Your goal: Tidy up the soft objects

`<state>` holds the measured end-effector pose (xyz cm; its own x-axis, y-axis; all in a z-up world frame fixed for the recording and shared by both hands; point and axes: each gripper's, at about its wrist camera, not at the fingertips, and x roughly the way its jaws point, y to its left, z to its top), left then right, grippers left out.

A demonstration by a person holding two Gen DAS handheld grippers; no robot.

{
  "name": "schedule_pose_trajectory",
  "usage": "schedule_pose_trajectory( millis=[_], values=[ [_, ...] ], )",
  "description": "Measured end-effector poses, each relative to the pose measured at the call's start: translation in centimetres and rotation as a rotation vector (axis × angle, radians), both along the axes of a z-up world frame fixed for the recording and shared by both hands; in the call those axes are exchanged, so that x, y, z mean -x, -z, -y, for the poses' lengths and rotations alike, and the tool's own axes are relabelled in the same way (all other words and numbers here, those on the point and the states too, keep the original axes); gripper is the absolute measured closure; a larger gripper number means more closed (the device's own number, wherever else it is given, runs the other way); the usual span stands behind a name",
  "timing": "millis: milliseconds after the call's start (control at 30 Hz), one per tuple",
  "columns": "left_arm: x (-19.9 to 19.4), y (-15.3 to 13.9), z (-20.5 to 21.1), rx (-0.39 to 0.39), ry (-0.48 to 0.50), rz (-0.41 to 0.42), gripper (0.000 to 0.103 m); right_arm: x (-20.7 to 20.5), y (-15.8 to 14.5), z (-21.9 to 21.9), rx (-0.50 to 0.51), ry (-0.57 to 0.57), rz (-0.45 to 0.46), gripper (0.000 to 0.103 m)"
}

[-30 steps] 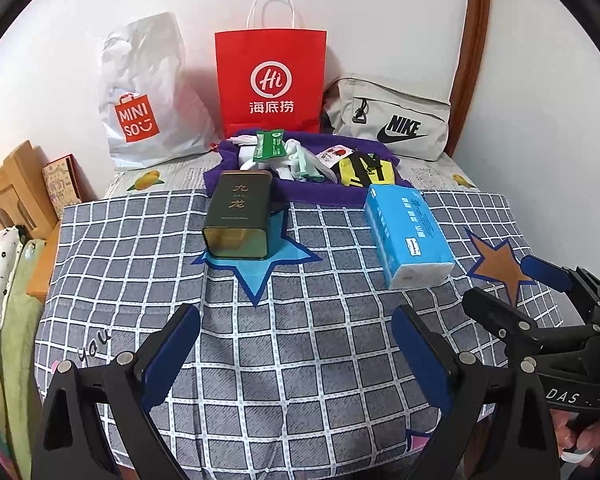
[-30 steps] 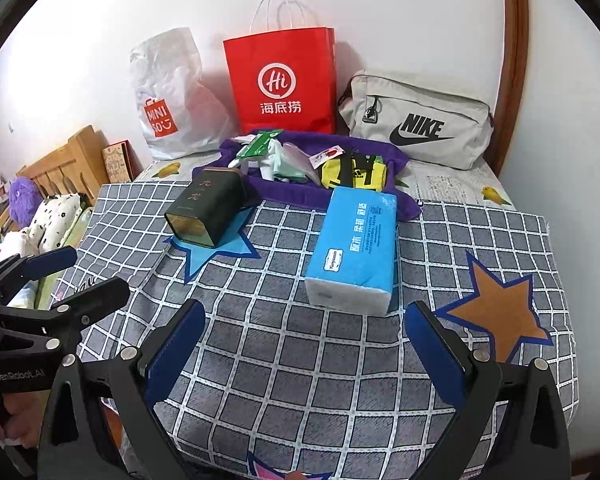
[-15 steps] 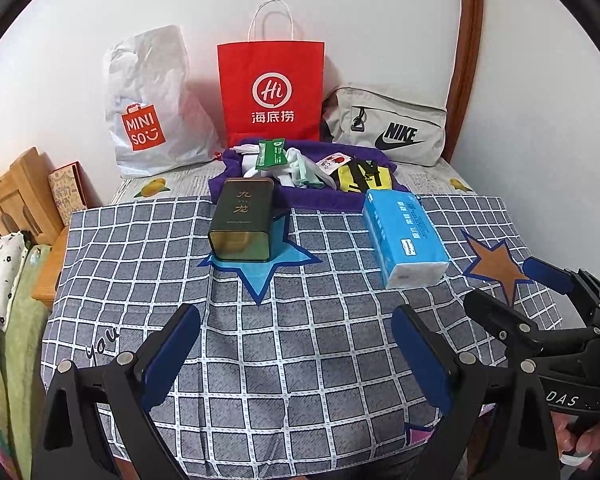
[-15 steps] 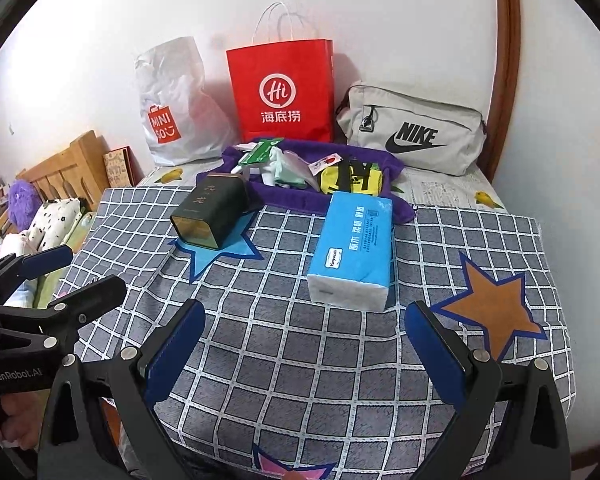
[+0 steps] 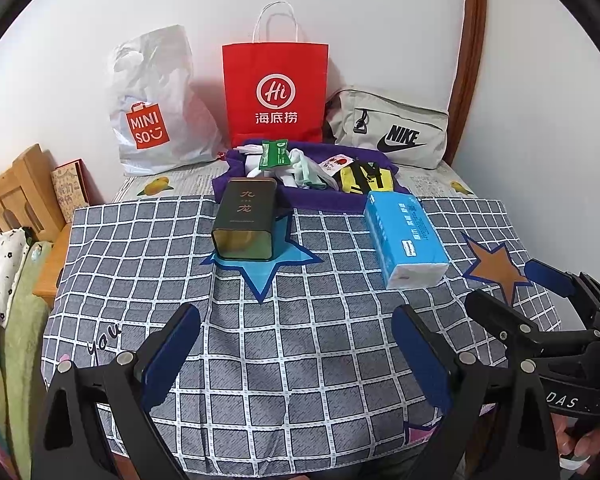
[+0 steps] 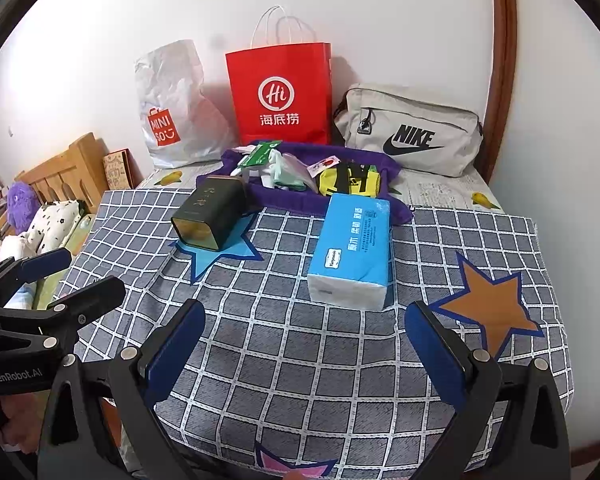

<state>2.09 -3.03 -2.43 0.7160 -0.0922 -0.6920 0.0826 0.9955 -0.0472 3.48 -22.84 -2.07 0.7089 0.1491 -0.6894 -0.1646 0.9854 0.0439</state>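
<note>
Nearest us, the left claw (image 5: 296,354) and right claw (image 6: 306,350) hover spread apart and empty over the checked blanket (image 6: 300,352). The blue tissue pack (image 6: 352,248) lies beyond the right claw, its long axis running away from us. Behind it sits the purple tray (image 6: 300,200), then bags against the white wall (image 6: 380,20).

White plastic bag (image 5: 156,104): MINISO
Red paper bag (image 5: 275,92): Hi 海底捞
Grey pouch (image 5: 392,132): NIKE
Dark tin (image 5: 246,216): 九龙 (gold)
Left claw (image 6: 32,276): GenRobot.AI

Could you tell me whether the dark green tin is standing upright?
No, the dark green rectangular metal tin lies on its side on the checked cloth.
</note>
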Motion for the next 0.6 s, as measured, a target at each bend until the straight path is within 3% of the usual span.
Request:
schedule_pose_trajectory(
  millis=[600],
  values=[
    [-0.21, 0.21, -0.13, 0.007, -0.006, -0.009, 0.006, -0.12, -0.03, -0.15, 0.010, 0.008, -0.005, 0.004]
  ],
)
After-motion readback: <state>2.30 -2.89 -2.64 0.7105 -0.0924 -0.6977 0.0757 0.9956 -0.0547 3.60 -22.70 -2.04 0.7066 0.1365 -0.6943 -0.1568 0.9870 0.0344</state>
